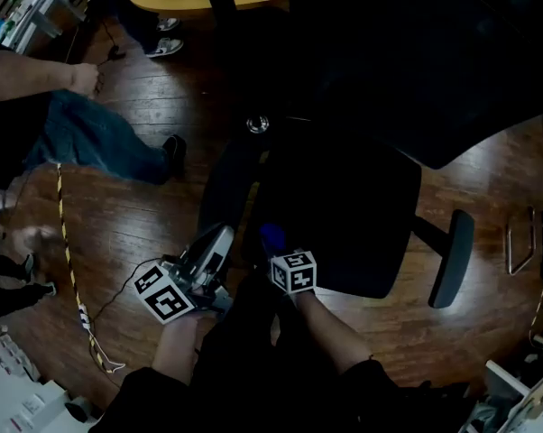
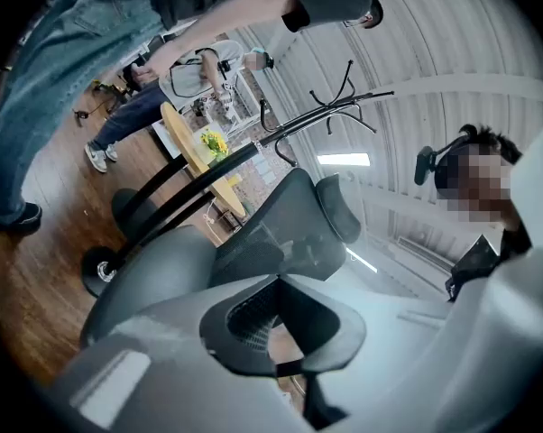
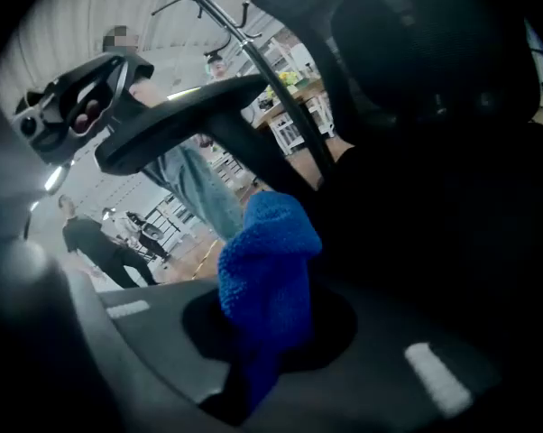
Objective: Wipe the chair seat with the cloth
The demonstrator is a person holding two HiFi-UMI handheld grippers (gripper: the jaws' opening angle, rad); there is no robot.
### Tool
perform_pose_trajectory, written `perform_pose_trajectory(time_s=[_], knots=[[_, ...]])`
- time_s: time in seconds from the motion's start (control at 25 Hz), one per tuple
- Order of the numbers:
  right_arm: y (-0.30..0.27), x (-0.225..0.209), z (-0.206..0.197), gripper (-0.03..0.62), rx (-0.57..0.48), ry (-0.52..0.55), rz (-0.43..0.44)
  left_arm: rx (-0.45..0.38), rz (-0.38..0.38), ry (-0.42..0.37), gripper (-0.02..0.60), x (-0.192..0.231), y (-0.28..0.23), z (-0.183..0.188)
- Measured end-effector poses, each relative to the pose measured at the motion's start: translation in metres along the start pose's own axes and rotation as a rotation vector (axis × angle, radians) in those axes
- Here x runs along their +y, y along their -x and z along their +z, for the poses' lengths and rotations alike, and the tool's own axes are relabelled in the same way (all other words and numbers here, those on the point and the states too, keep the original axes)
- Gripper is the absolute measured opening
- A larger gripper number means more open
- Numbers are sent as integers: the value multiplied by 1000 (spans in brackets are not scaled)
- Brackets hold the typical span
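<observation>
right tongs pinch the blue cloth at the near-left edge of the chair seat; we can't tell if it touches. the seat spreads ahead-right, so we'd wipe that way. left tongs are pressed together, empty, farther left.

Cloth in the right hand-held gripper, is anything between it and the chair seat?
Nothing visible is in the way. The blue cloth, clamped in the right hand-held gripper, is at the near edge of the black chair seat, with bare seat beyond.
</observation>
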State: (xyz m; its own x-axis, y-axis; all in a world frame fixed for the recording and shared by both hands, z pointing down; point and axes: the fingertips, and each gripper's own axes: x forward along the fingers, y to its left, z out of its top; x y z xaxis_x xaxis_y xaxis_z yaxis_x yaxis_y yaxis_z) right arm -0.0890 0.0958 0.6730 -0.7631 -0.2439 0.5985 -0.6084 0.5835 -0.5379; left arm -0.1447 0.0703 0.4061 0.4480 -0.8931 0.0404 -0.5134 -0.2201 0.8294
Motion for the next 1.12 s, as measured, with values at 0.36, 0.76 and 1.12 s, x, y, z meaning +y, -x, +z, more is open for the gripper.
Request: perform_pose_trajectory(time_s=[0.36,0.76,1.12], knots=[[-9,5,-36,35,40,86,-14,14,-5,2,-11,1,4,-3],[125,-137,-65,35,-58,-139,-370,111,-50,-15,-11,-11,-48,-25],[263,-229,-93,35,-144,-261,-656,182,-117,-17,-11,-33,-94,-45]])
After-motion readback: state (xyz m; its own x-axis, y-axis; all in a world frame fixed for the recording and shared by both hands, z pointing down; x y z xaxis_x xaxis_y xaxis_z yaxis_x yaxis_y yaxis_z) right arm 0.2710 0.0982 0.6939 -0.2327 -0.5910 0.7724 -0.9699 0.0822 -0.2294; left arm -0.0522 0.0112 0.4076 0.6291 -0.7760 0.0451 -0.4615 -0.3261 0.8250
